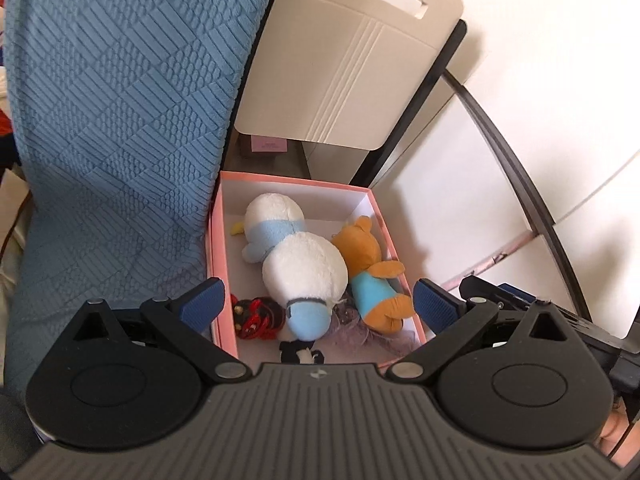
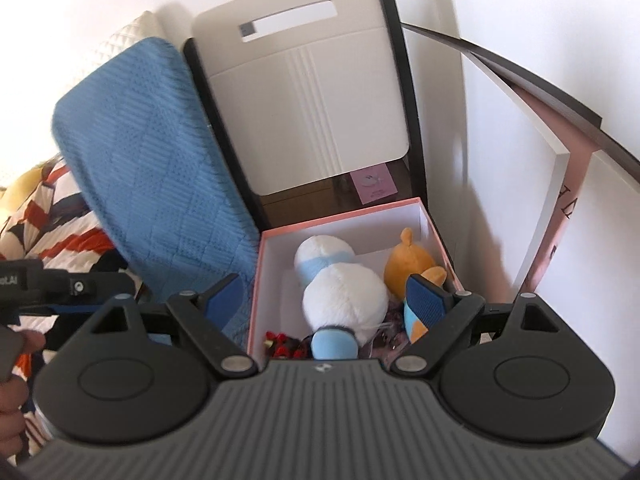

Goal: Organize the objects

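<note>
A pink box [image 1: 216, 240] stands open below both grippers; it also shows in the right wrist view [image 2: 256, 272]. Inside lie a white and light-blue plush duck [image 1: 304, 264] [image 2: 344, 292], an orange bear in a blue shirt [image 1: 368, 264] [image 2: 412, 264], a red and black toy [image 1: 256, 316] [image 2: 280, 344], some purple fabric [image 1: 384, 336] and a small black and white item [image 1: 300, 352]. My left gripper [image 1: 318, 304] is open and empty above the box. My right gripper [image 2: 326, 296] is open and empty above it too.
A blue quilted cover [image 1: 112, 120] [image 2: 160, 168] hangs left of the box. A beige chair back [image 1: 344, 64] [image 2: 304, 104] stands behind it. The pink box lid [image 2: 568, 208] leans against white panels on the right. Striped bedding [image 2: 48, 220] lies at far left.
</note>
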`<action>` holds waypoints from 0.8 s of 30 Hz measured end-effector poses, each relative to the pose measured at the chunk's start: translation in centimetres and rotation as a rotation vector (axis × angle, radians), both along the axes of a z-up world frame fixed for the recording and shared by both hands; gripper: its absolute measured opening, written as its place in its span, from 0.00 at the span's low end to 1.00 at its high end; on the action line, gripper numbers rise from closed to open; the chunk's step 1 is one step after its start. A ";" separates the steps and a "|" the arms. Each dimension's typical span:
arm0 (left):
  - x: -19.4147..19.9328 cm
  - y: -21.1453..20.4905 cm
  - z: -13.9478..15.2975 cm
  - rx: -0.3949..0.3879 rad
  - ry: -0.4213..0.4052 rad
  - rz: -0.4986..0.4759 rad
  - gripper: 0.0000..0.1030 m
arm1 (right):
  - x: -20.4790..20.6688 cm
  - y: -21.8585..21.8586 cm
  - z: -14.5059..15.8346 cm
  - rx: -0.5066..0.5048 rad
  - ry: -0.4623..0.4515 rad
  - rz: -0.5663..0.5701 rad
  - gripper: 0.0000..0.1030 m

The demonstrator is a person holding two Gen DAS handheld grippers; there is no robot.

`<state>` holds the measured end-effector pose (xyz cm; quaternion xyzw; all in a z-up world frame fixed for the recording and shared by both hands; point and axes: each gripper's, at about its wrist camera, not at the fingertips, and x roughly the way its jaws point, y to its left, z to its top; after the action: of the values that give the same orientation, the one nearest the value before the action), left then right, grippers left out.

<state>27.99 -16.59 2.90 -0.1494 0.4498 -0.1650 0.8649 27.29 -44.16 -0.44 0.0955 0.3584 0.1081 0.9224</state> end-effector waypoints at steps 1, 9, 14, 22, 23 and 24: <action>-0.5 0.4 0.0 -0.001 -0.005 0.001 0.99 | -0.7 0.3 0.2 -0.001 -0.003 0.003 0.87; -4.4 2.8 -0.4 -0.053 -0.025 0.016 1.00 | -4.6 1.8 -0.5 0.007 0.003 0.001 0.87; -6.0 3.5 -0.9 -0.048 -0.034 0.014 1.00 | -6.1 2.1 -2.0 0.022 0.034 -0.013 0.87; -7.8 3.7 -1.4 -0.012 -0.061 0.013 1.00 | -7.7 2.7 -3.0 -0.006 0.039 -0.022 0.87; -8.0 3.6 -1.5 -0.007 -0.065 0.011 1.00 | -7.9 2.8 -3.0 -0.008 0.038 -0.023 0.87; -8.1 3.6 -1.6 -0.002 -0.067 0.010 1.00 | -8.0 2.8 -3.1 -0.010 0.037 -0.023 0.87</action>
<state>19.88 -13.00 1.32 -0.1468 0.4198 -0.1661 0.8801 19.28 -41.32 -3.50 0.0970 0.3747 0.0938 0.9173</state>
